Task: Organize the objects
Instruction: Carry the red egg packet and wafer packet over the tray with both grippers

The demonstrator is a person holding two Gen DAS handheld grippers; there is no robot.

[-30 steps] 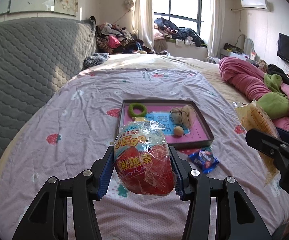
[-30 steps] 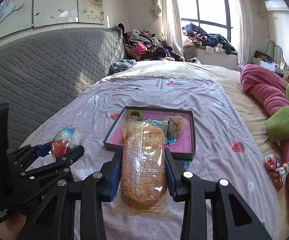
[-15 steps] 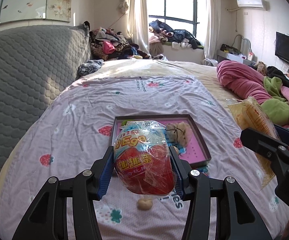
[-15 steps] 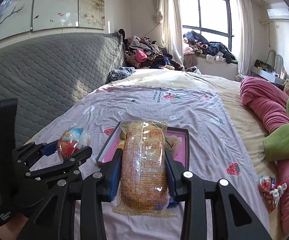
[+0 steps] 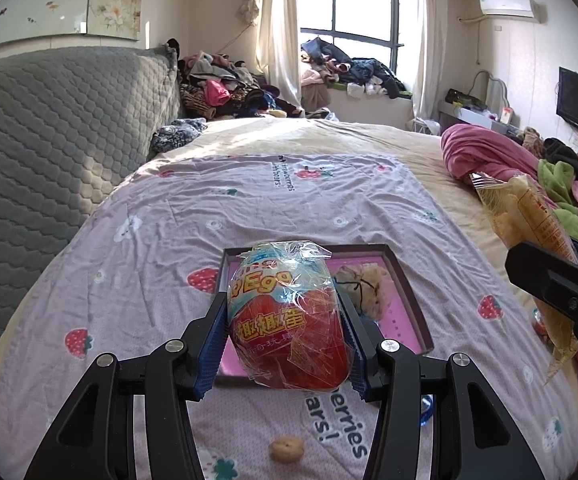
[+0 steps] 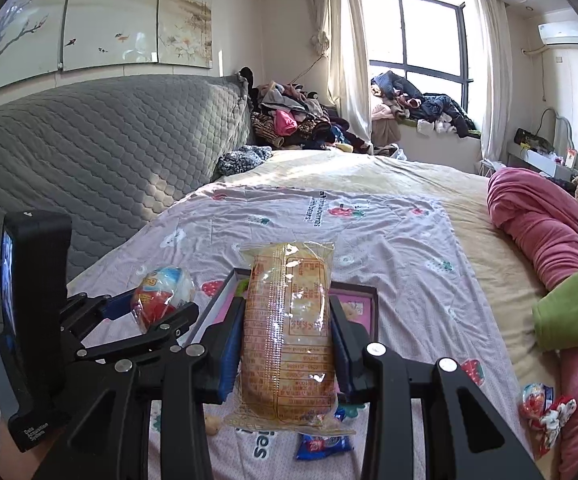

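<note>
My left gripper (image 5: 287,344) is clamped on a wrapped toy egg (image 5: 289,320) and my right gripper (image 6: 287,350) on a long snack pack (image 6: 287,332), both held above the tray (image 5: 409,292) on the strawberry-print sheet (image 5: 249,208), a small blue packet (image 6: 323,446) lying nearer.

My left tongs (image 5: 285,334) are gripping a wrapped toy egg (image 5: 287,320) at frame centre, above a pink tray (image 5: 407,292) lying on the bed (image 5: 169,240). My right tongs (image 5: 561,288), at the right edge, are holding a yellow snack packet (image 5: 529,216).
</note>
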